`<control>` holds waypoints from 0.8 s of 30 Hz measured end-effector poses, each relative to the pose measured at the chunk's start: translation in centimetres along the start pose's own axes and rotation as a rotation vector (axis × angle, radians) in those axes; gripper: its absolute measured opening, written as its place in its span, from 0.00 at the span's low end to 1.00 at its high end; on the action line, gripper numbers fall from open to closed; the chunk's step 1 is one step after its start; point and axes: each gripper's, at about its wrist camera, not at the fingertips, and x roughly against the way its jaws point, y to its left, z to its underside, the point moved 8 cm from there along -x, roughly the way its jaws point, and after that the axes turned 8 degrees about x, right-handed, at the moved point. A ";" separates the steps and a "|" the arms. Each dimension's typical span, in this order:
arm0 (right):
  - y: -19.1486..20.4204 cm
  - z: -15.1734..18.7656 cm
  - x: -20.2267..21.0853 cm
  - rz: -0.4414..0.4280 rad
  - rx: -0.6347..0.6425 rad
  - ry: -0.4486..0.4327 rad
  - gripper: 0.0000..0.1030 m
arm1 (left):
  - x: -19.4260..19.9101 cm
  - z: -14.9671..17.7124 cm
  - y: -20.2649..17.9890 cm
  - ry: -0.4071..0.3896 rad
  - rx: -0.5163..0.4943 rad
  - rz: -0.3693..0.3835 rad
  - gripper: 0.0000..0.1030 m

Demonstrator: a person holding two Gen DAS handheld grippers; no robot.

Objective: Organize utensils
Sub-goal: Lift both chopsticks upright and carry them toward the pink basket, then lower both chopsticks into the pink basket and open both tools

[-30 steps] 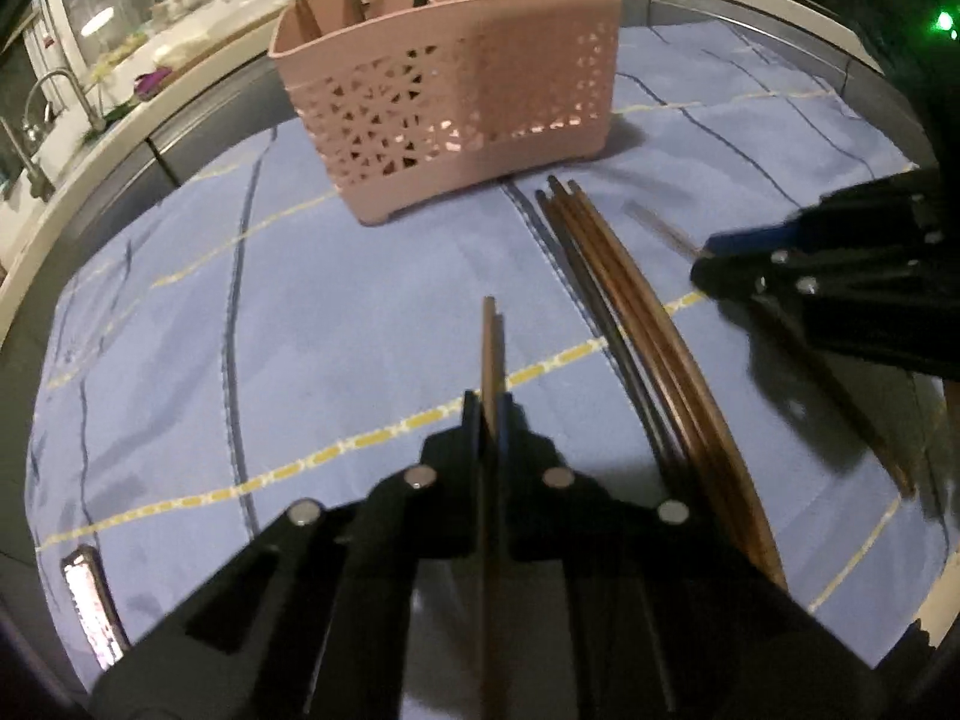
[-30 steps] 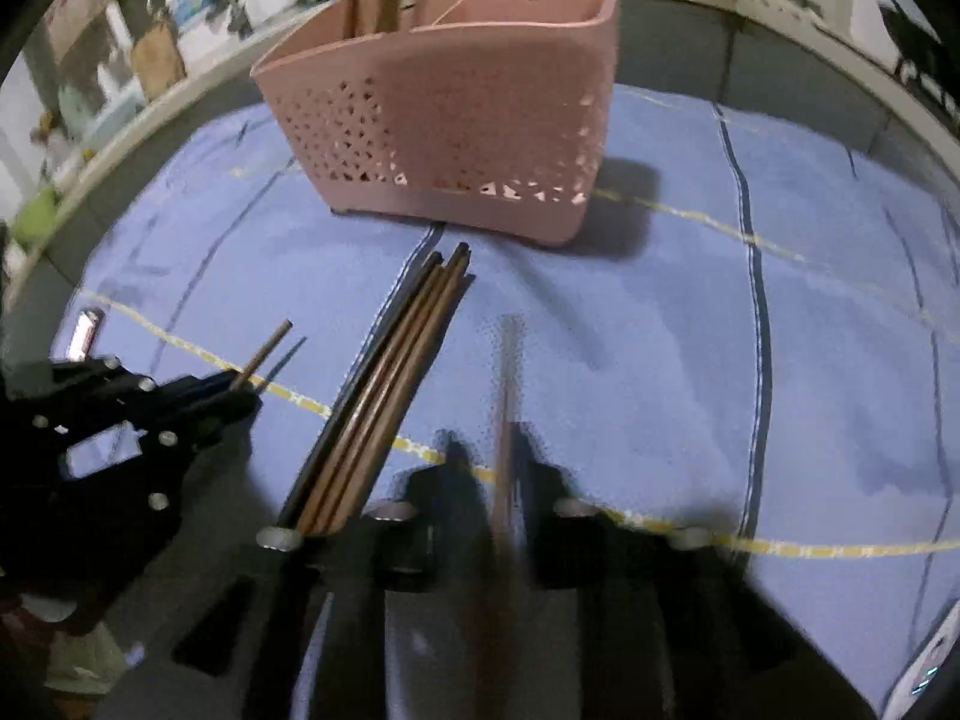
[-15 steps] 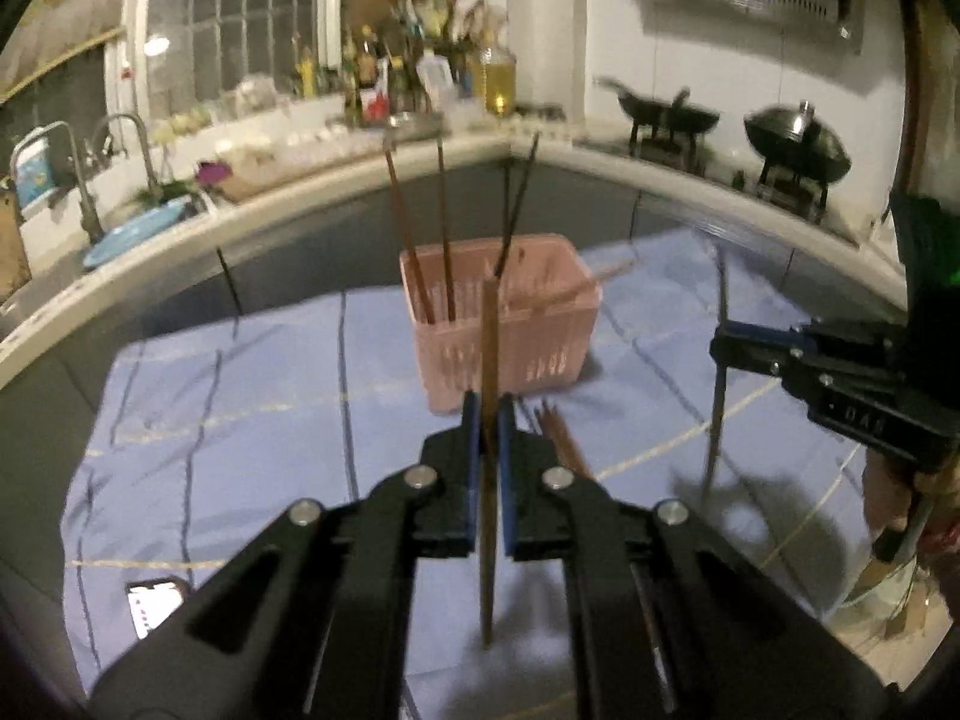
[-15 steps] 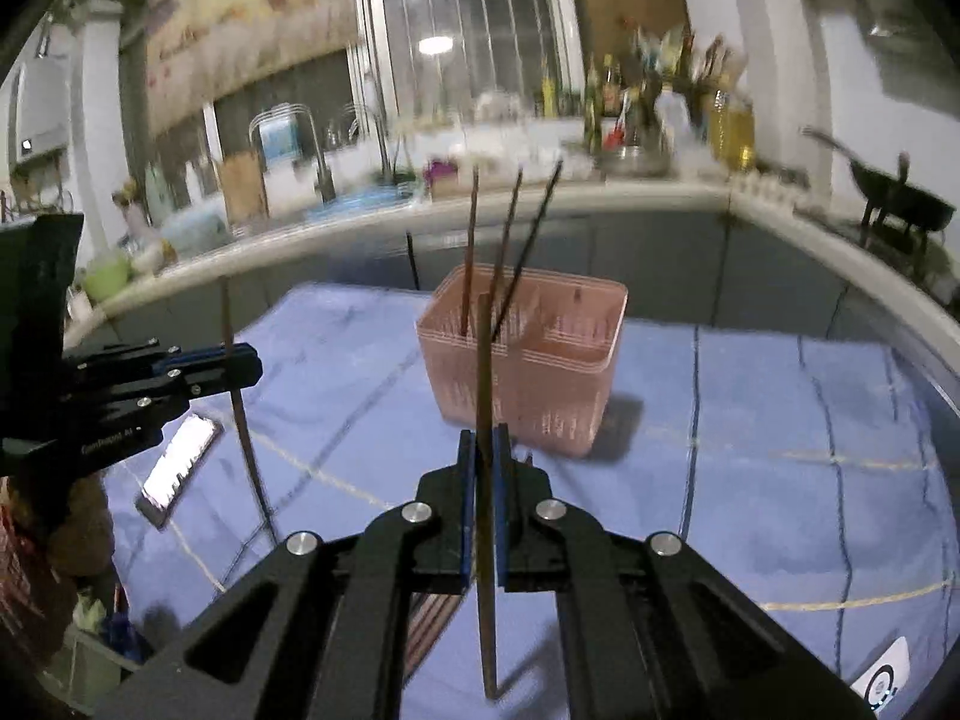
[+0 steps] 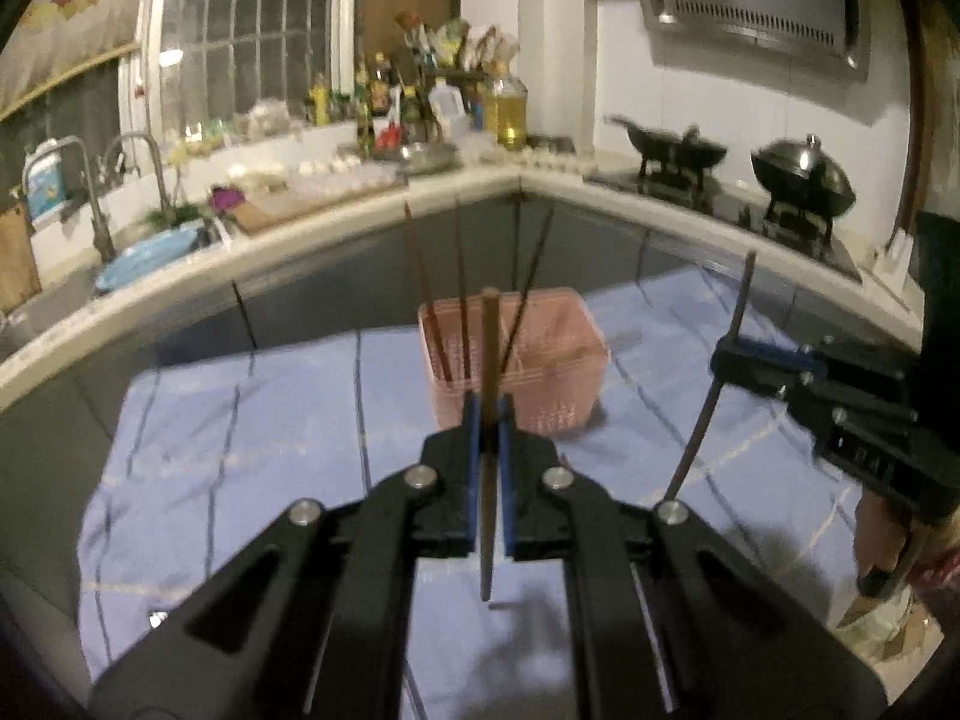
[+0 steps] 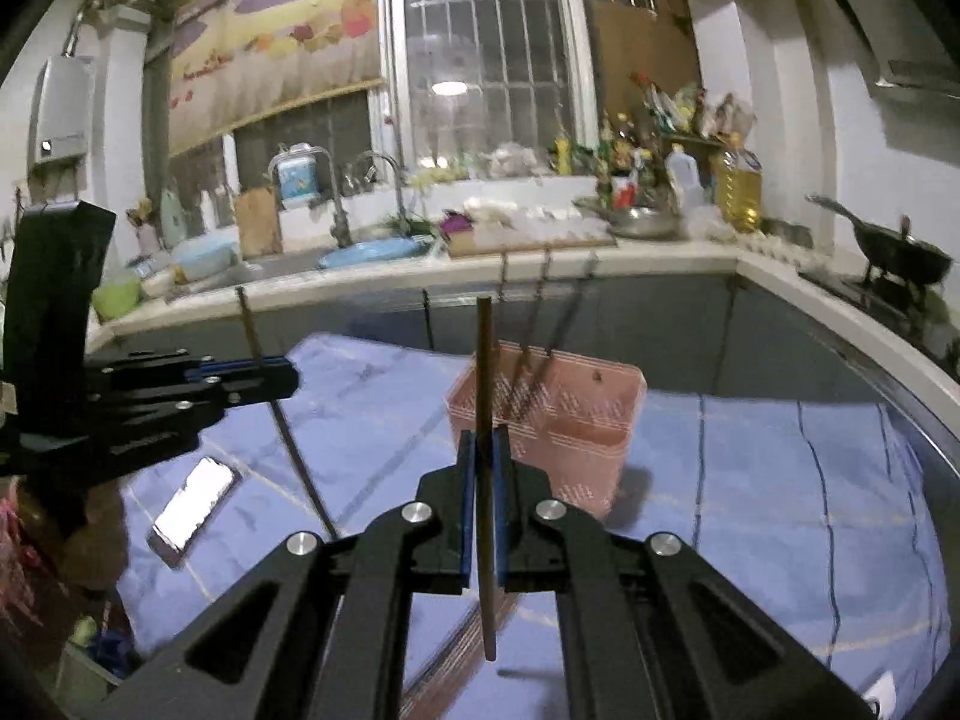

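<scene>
A blue striped cloth covers the table, with a pink basket at twelve o'clock. Kitchen counters, probably a sink, ring it. Each tool, left tool and right tool, grips a chopstick.

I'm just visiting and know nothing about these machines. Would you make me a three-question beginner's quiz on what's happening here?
1. True or false: each tongs is clamped on a chopstick.
2. Where do the other chopsticks stand? A) pink basket B) sink C) wok
3. What flat object lies on the blue cloth?

Key
1. True: the left tongs grip a chopstick, the right tongs grip another chopstick.
2. A, the pink basket.
3. A phone, on the blue cloth.
</scene>
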 end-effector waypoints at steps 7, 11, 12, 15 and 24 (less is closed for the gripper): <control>-1.0 -9.4 -1.2 0.025 -0.030 -0.177 0.05 | 1.3 -10.2 -0.5 -0.163 0.055 -0.001 0.05; -2.9 -12.3 -2.8 0.092 -0.044 -0.256 0.05 | 0.0 -13.5 -0.8 -0.221 0.060 -0.019 0.05; -3.4 -12.5 -3.3 0.106 -0.044 -0.263 0.05 | -0.9 -13.8 -0.8 -0.221 0.058 -0.023 0.05; -5.0 -11.9 -5.7 0.128 -0.051 -0.250 0.05 | -3.6 -13.9 -0.9 -0.199 0.052 -0.035 0.05; -7.5 -6.5 -11.9 0.115 -0.101 -0.135 0.05 | -12.1 -9.5 0.4 -0.085 0.087 -0.048 0.05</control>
